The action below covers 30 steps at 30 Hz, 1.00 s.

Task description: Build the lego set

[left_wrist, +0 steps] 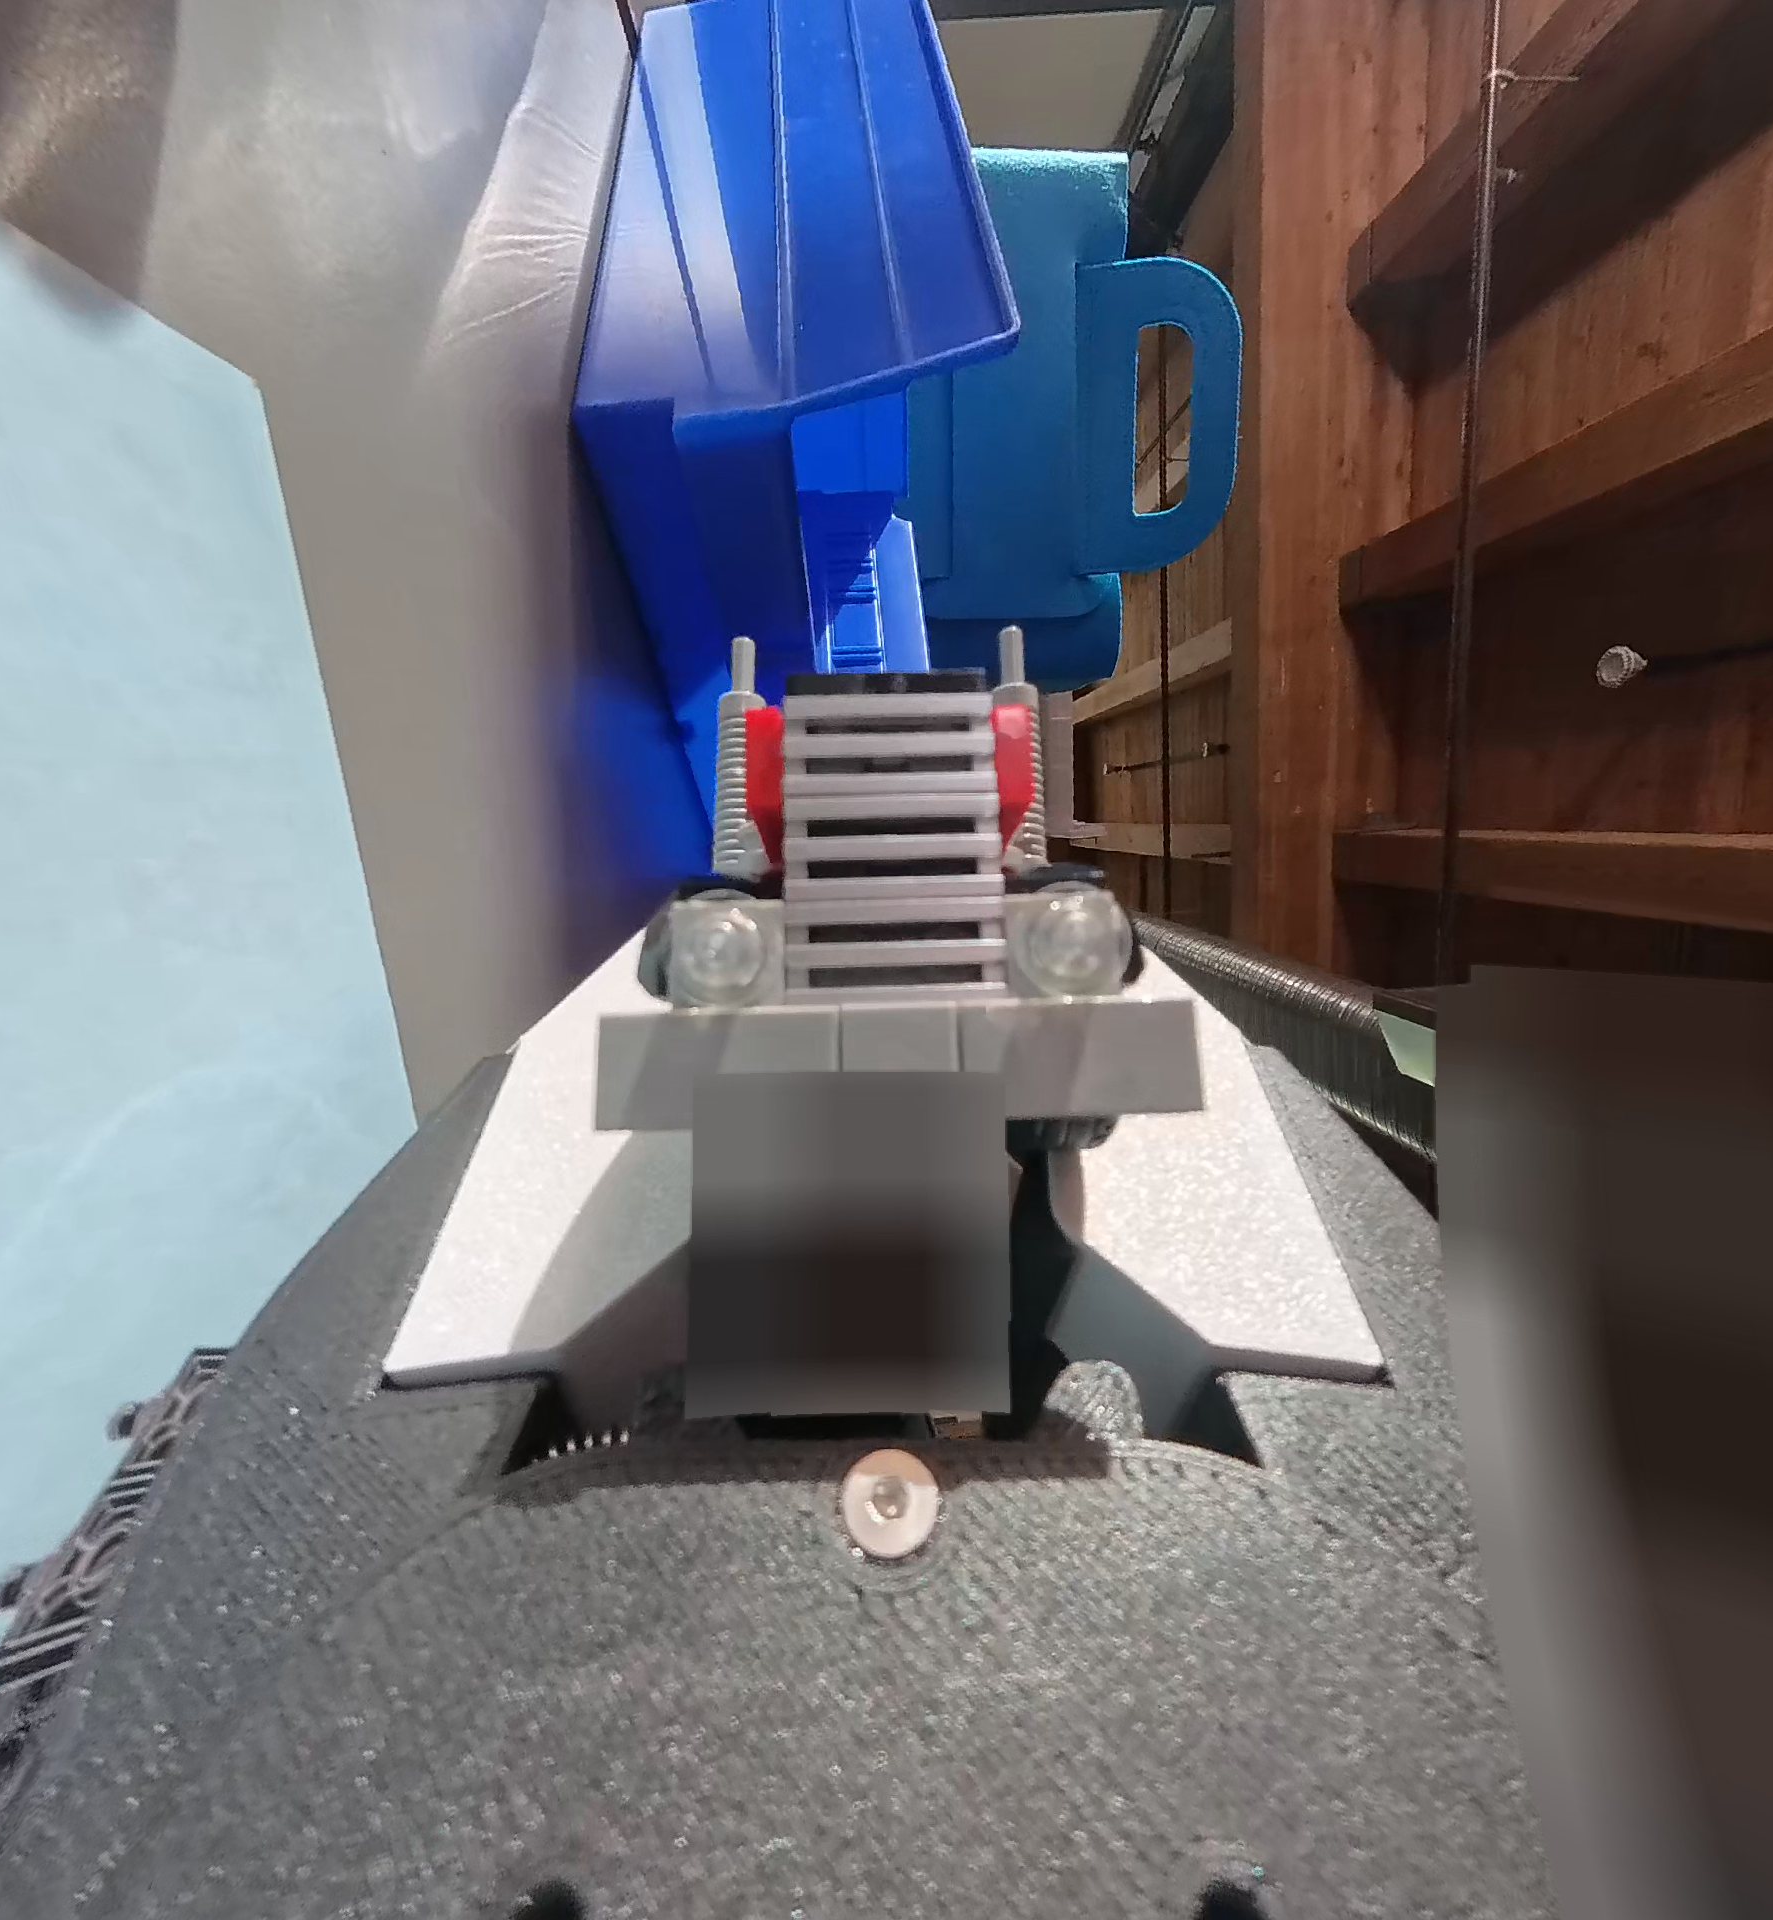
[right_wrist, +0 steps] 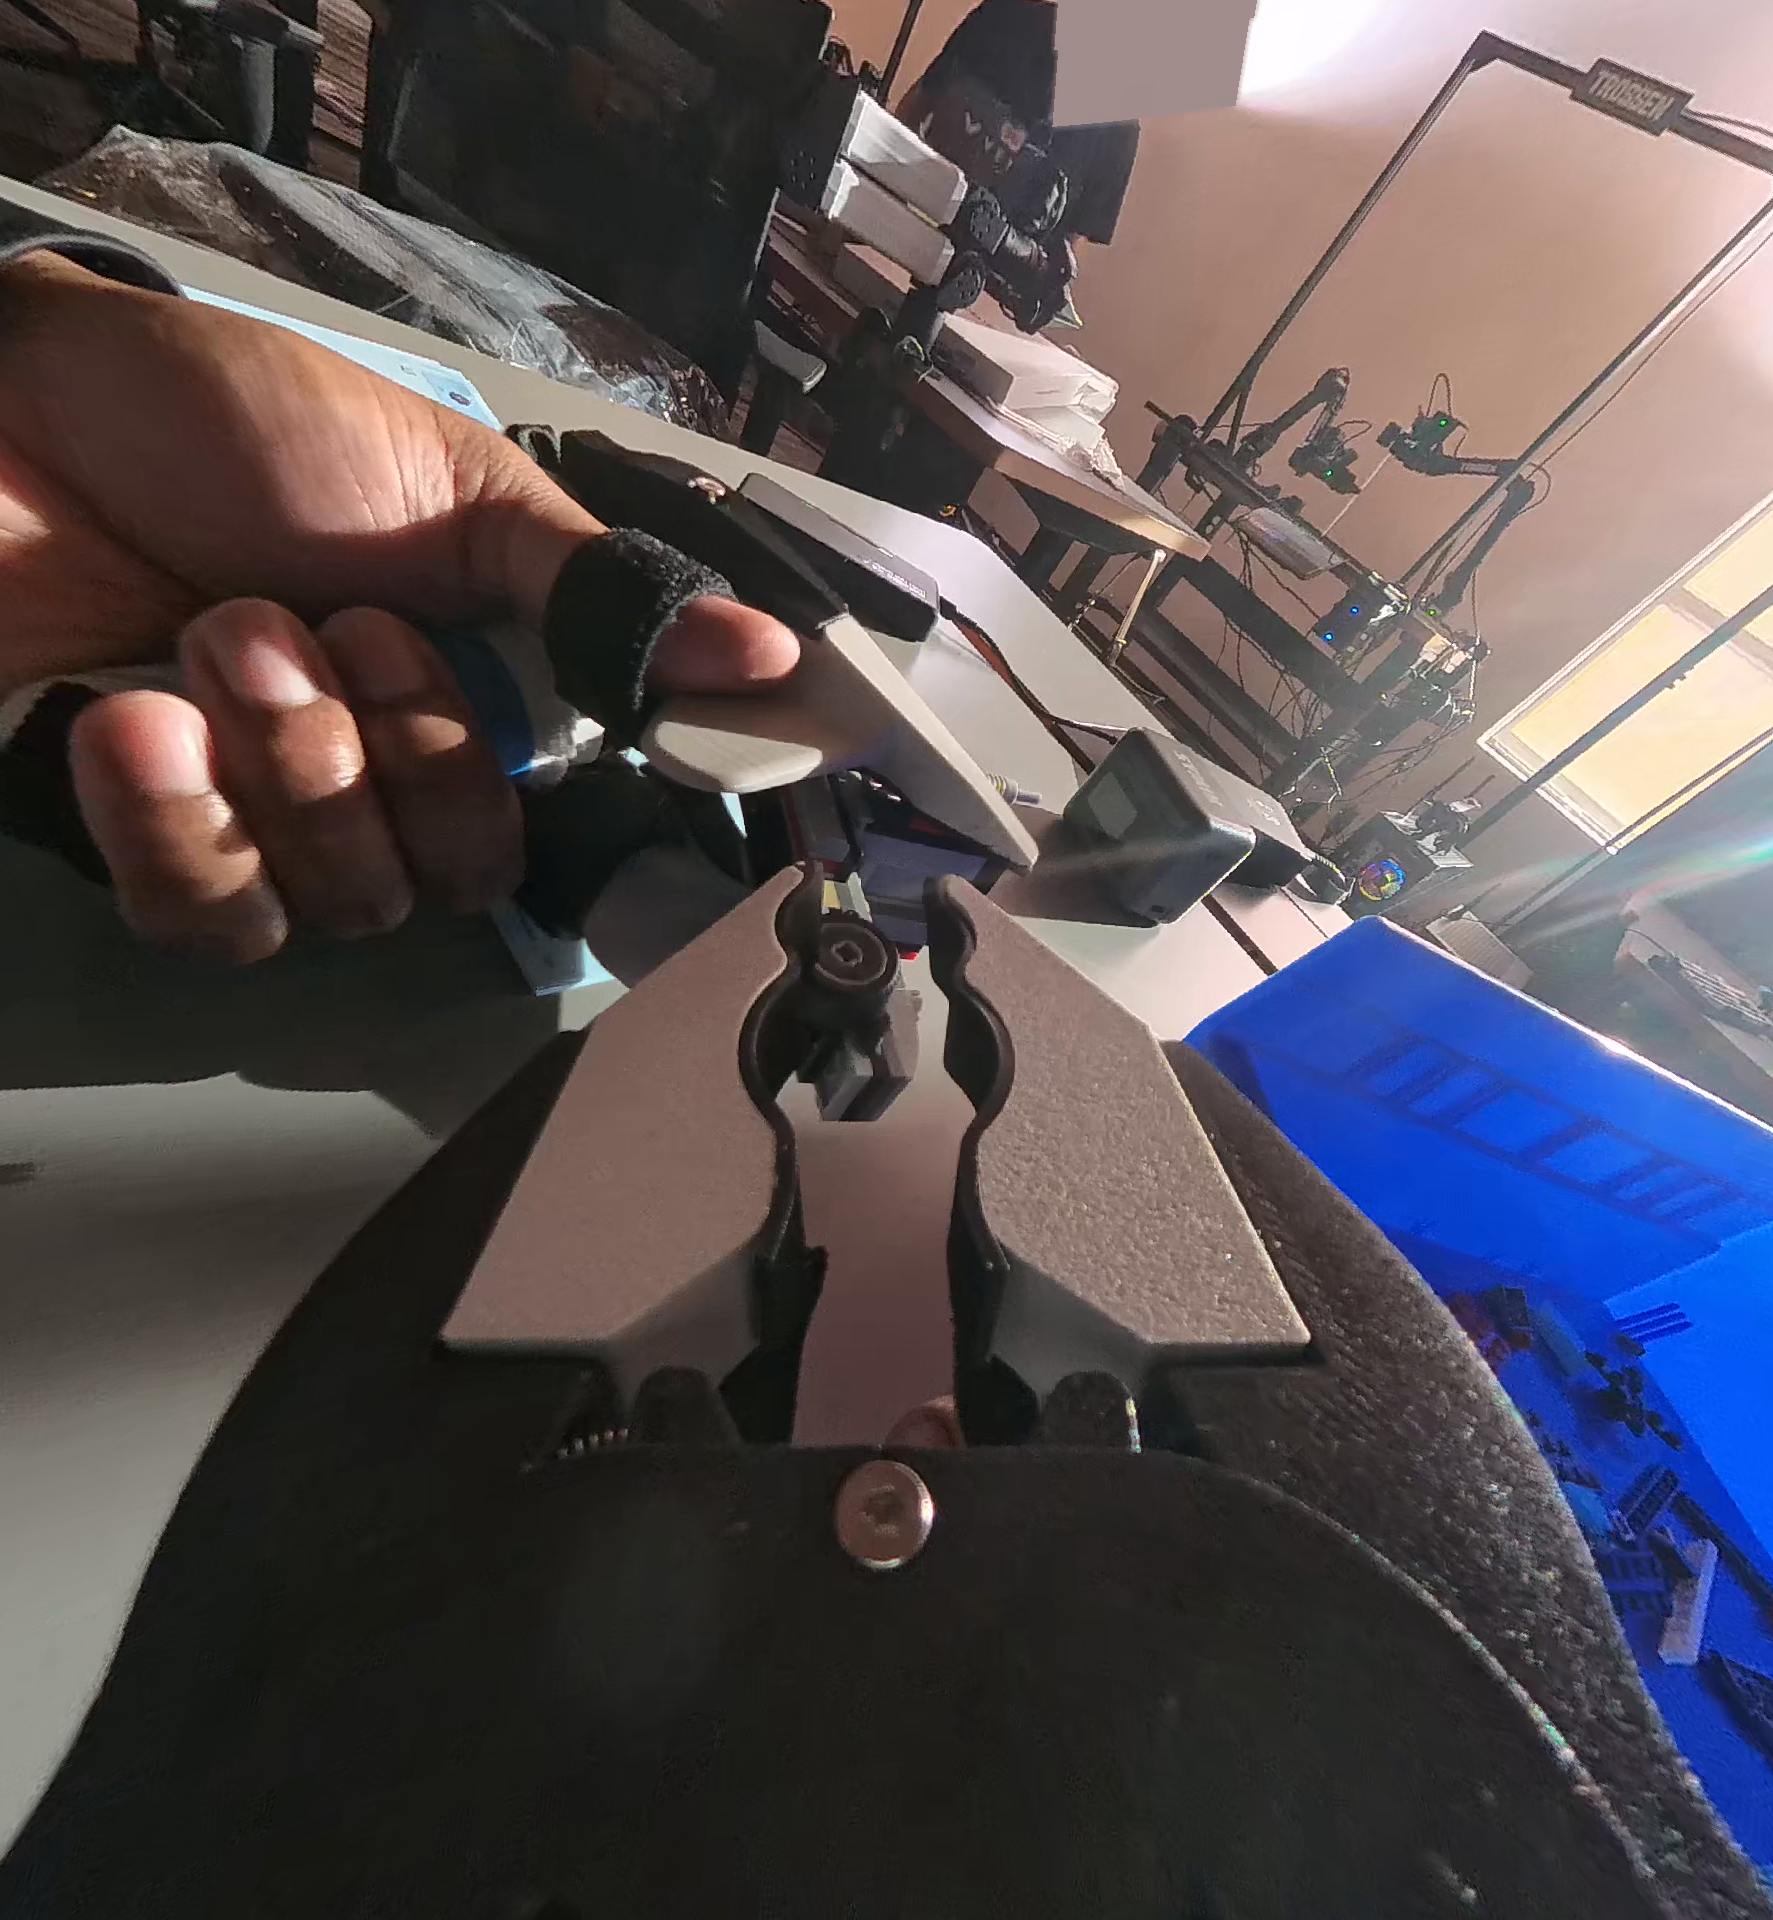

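Note:
My left gripper (left_wrist: 897,940) is shut on a Lego truck (left_wrist: 887,821) with a grey grille, red sides, clear headlights and a grey bumper; the truck faces the camera. In the right wrist view a hand (right_wrist: 238,644) holds that left gripper (right_wrist: 861,758) over the table, with the truck (right_wrist: 897,862) between its fingers. My right gripper (right_wrist: 866,894) is open, its jaws on either side of a black wheel (right_wrist: 851,971) on the truck's underside. The wheel rests against the left finger and is apart from the right one. A small grey piece (right_wrist: 856,1086) sticks out below the wheel.
A blue bin (right_wrist: 1484,1091) at the right holds several loose Lego pieces (right_wrist: 1651,1558). A dark box-shaped device (right_wrist: 1152,831) sits on the grey table (right_wrist: 186,1299). In the left wrist view, blue bins (left_wrist: 757,312), a light-blue sheet (left_wrist: 82,831) and wooden shelves (left_wrist: 1588,520) surround the truck. Both grippers' tips are close together, under 4 cm apart.

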Available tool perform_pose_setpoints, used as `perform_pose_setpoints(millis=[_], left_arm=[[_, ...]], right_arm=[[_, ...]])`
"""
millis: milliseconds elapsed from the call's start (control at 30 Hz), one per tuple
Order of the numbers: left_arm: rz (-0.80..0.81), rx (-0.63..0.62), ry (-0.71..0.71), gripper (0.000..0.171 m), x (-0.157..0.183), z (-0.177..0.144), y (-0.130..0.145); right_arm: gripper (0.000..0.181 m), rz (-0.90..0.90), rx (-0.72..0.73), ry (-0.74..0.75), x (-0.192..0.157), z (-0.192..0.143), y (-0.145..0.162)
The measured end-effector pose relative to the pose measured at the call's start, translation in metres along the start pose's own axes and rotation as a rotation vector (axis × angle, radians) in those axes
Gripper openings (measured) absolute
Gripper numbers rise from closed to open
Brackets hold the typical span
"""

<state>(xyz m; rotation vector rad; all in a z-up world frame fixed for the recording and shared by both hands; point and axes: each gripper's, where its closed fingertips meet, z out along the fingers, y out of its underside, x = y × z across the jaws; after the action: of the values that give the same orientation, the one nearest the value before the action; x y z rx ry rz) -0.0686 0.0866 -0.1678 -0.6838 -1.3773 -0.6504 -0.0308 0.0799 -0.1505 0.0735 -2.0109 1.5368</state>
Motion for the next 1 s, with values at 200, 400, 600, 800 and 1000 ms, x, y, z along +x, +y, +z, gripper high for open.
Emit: perform_pose_setpoints(millis=[200,400,600,800,1000], left_arm=[[-0.019,-0.001,0.018,0.054,0.004,0.000,0.002],[-0.025,-0.006,0.018,0.053,0.004,0.001,0.005],[-0.028,0.002,0.016,0.052,0.004,0.001,0.003],[-0.035,0.008,0.023,0.055,0.006,0.001,0.002],[-0.056,0.022,0.028,0.054,0.005,0.000,0.000]], right_arm=[[0.023,-0.005,0.023,0.014,0.001,-0.001,-0.005],[0.023,-0.019,0.023,0.039,0.003,0.001,-0.005],[0.024,0.003,0.024,0.057,0.007,0.003,-0.004],[0.024,0.009,0.025,0.108,0.014,0.006,-0.005],[0.024,0.014,0.021,0.151,0.020,0.011,-0.004]])
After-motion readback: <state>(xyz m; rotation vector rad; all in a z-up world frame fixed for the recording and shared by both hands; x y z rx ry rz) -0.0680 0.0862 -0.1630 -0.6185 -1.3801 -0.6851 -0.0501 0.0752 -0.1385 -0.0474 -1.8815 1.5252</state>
